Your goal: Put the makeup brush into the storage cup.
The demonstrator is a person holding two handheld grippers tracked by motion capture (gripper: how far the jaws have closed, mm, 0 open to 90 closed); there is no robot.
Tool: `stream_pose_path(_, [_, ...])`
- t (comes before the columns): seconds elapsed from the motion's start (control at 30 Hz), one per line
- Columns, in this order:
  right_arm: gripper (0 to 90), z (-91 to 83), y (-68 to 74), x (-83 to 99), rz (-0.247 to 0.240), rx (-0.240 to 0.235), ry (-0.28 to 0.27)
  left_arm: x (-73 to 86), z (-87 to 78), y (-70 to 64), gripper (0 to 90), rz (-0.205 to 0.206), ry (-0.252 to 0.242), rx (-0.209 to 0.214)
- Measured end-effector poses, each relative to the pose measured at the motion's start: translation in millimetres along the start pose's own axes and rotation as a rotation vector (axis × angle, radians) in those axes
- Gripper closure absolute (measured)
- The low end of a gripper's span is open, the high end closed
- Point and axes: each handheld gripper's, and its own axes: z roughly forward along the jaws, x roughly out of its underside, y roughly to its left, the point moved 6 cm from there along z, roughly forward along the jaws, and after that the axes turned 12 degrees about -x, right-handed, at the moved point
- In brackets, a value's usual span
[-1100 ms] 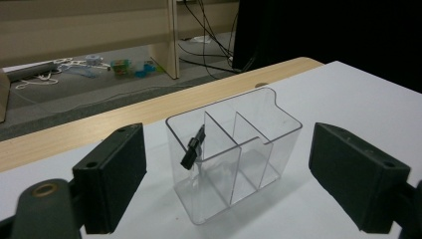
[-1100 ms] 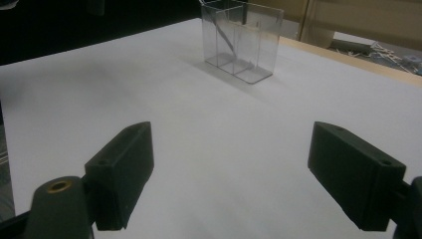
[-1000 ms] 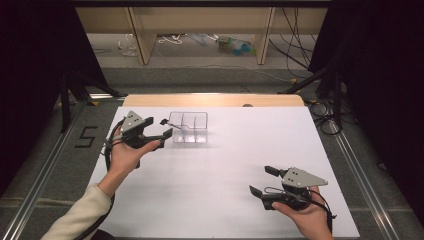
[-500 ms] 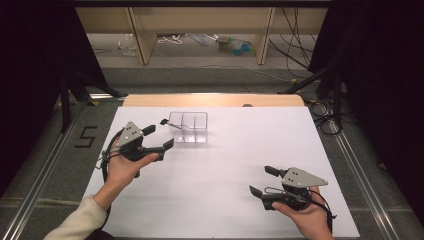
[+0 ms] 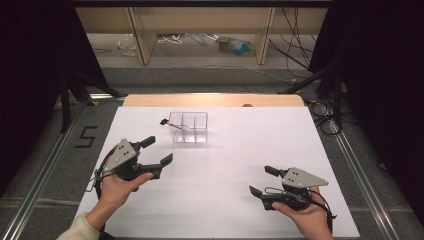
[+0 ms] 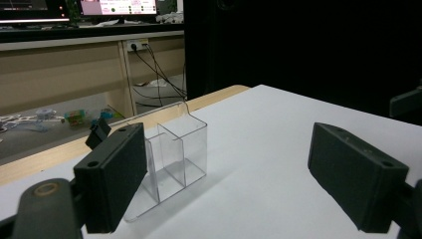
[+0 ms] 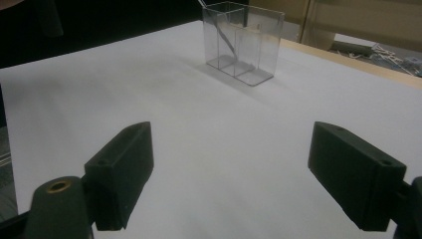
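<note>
- Two grippers are held over the white table sheet (image 5: 225, 200), both empty.
- Left gripper (image 5: 159, 151): jaws spread wide, aimed at the clear plastic three-compartment box (image 5: 188, 128), apparently for an approach.
- Box stands upright at table's far centre; small black clip (image 5: 163, 121) just beside its left.
- Right gripper (image 5: 264, 181): jaws spread, resting well apart, presumably idle.

**Left gripper pulls back from box**

The left gripper (image 5: 156, 150), jaws spread wide, has drawn away from the clear box (image 5: 188, 127) over the past second, moving toward the person's side of the table. It was just beside the box; now it sits nearer the left edge, apart from it.
</note>
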Motion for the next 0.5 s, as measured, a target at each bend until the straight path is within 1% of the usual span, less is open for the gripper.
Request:
stream_pose_path(0.13, [19.1, -0.3, 0.2, 0.5, 0.009, -0.005, 0.004, 4.5, -7.1, -3.6, 15.5, 0.009, -0.006, 0.006])
stream_pose_path(0.17, [19.1, 0.0, 0.3, 0.3, 0.008, -0.008, 0.001, 5.3, -7.9, -4.5, 15.5, 0.000, -0.009, 0.007])
stream_pose_path(0.2, [19.1, 0.1, 0.0, 0.2, 0.005, -0.006, 0.000, 5.5, -9.1, -3.9, 15.5, 0.009, -0.013, 0.007])
stream_pose_path(0.27, [19.1, 0.1, 0.3, 0.3, 0.008, -0.008, 0.001, 7.3, -11.5, -4.2, 15.5, -0.003, -0.013, 0.004])
stream_pose_path(0.33, [19.1, 0.1, 0.3, 0.3, 0.007, -0.007, 0.001, 9.9, -14.3, -3.6, 15.5, 0.013, -0.014, 0.012])
stream_pose_path(0.37, [19.1, -0.1, 0.3, 0.5, 0.011, -0.005, 0.005, 11.8, -15.6, -3.8, 15.5, 0.008, -0.012, 0.013])
stream_pose_path(0.5, [19.1, 0.2, -0.2, 0.9, 0.015, -0.004, 0.004, 17.0, -21.2, -2.5, 15.5, 0.012, -0.012, 0.020])
